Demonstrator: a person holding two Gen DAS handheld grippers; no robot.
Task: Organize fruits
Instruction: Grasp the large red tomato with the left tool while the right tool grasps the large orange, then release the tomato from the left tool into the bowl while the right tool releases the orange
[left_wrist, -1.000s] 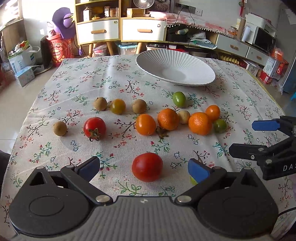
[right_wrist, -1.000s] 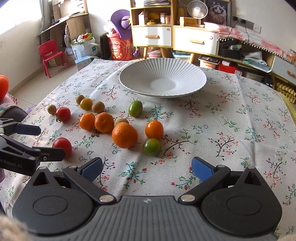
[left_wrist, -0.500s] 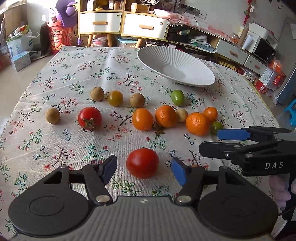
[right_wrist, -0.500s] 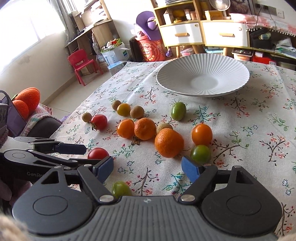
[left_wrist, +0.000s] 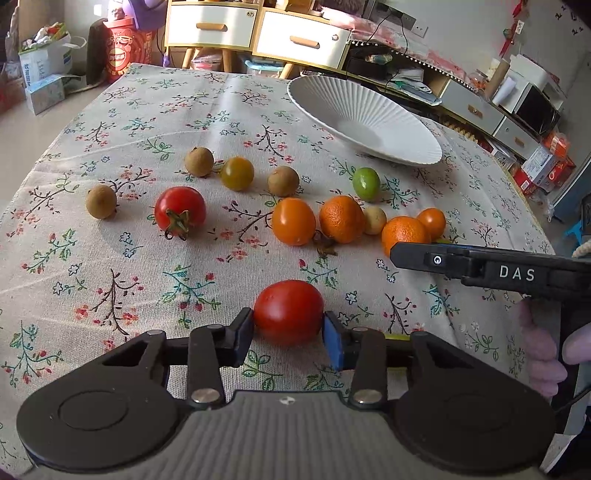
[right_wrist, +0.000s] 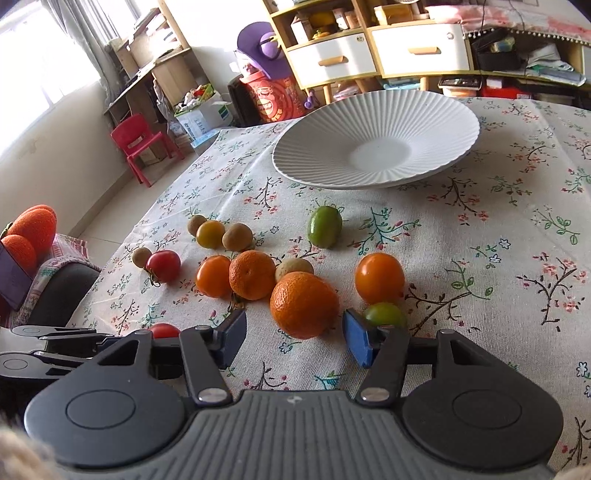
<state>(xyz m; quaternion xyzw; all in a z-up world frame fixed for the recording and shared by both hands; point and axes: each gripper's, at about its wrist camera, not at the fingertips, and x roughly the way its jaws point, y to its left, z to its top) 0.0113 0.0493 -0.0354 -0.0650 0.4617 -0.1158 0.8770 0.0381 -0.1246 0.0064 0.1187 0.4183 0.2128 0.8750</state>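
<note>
My left gripper (left_wrist: 288, 334) is shut on a red tomato (left_wrist: 288, 312) that rests on the flowered tablecloth. My right gripper (right_wrist: 293, 338) is open, its pads on either side of a large orange (right_wrist: 304, 304) without touching it. Several more fruits lie in a loose row: a stemmed red tomato (left_wrist: 180, 210), brown longans (left_wrist: 101, 201), oranges (left_wrist: 341, 218) and a green tomato (right_wrist: 324, 226). A white ribbed plate (right_wrist: 436, 110) stands empty at the back. The right gripper also shows in the left wrist view (left_wrist: 480, 264), over the right-hand fruits.
A small green tomato (right_wrist: 384, 314) lies just behind my right gripper's right pad. The table's left edge drops to the floor, with a red child's chair (right_wrist: 138, 142) beyond. Cabinets (left_wrist: 255, 31) and clutter stand behind the table.
My left gripper moved forward and closed on the red tomato. My right gripper moved forward and left so its open pads now flank the large orange.
</note>
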